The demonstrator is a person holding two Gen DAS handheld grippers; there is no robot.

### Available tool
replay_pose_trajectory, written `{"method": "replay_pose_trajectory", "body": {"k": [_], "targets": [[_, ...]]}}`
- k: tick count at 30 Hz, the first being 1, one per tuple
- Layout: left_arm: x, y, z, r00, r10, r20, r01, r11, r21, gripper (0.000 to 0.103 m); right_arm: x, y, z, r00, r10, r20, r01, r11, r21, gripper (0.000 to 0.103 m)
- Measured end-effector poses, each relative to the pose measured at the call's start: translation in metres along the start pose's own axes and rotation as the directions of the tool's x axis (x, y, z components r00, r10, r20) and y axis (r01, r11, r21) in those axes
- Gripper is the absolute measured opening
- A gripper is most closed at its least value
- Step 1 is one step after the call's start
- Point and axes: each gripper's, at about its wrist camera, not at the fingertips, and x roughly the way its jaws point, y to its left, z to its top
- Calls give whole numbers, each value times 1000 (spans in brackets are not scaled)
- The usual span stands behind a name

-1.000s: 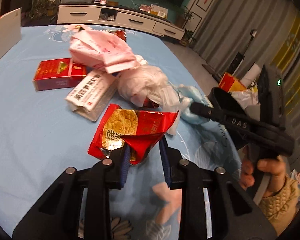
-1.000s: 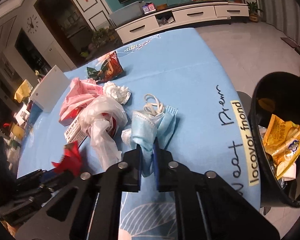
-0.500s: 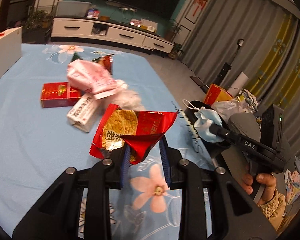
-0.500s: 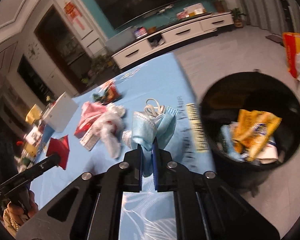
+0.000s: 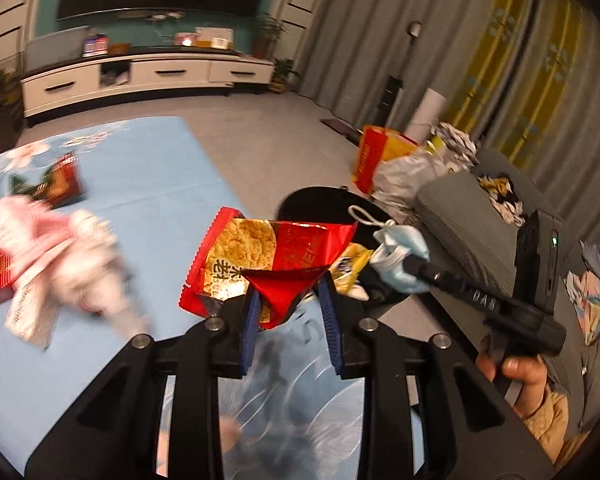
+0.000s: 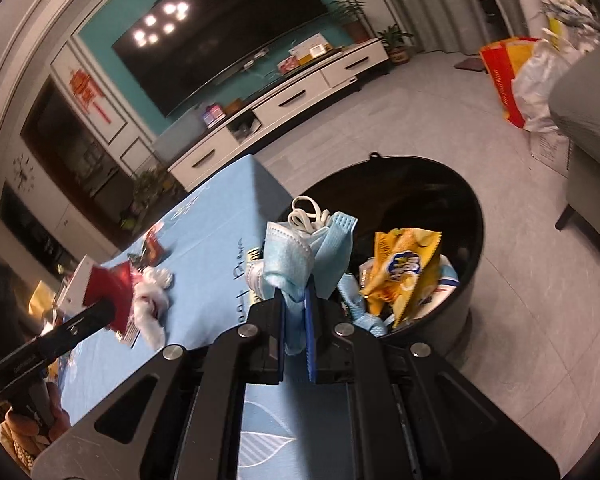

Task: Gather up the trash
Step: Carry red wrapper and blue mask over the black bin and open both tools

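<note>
only right wrist view shows bin (image 6: 470, 216) holding yellow packet (image 6: 404, 264).

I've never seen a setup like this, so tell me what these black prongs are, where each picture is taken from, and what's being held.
No robot here: a person holds a two-finger tool in each hand, and a wide-angle camera on each tool looks along its fingers. One picture comes from the left gripper, whose fingers pinch a red snack wrapper. The other comes from the right gripper, shut on a blue face mask. Beyond it stands a black trash bin on the floor, with a yellow snack bag already inside. On the blue tablecloth more litter waits, blurred: pink and white crumpled bits and another dark red packet.
</note>
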Motion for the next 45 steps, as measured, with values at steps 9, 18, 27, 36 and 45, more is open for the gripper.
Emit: {"method": "replay_pose_trajectory", "body": {"k": [9,18,27,36,45], "targets": [[85,-38,26,997,-26,-73,30,998,48,30,10,-31,-2,999,-31,-13,31,997,65,9],[123,-48,29,993,-5,-118,15,997,79,40,24,-44,3,999,-48,-22,50,994,95,20],[93,-35,23,998,1,-70,3,999,51,81,9,-38,2,998,-55,8,53,993,110,49],[6,7,-16,999,38,-13,-39,995,-87,98,-5,11,-6,1000,2,-28,-2,1000,5,58],[-72,65,-70,986,164,-12,-161,951,-263,100,-8,79,-30,993,55,-105,-70,987,-143,65]]}}
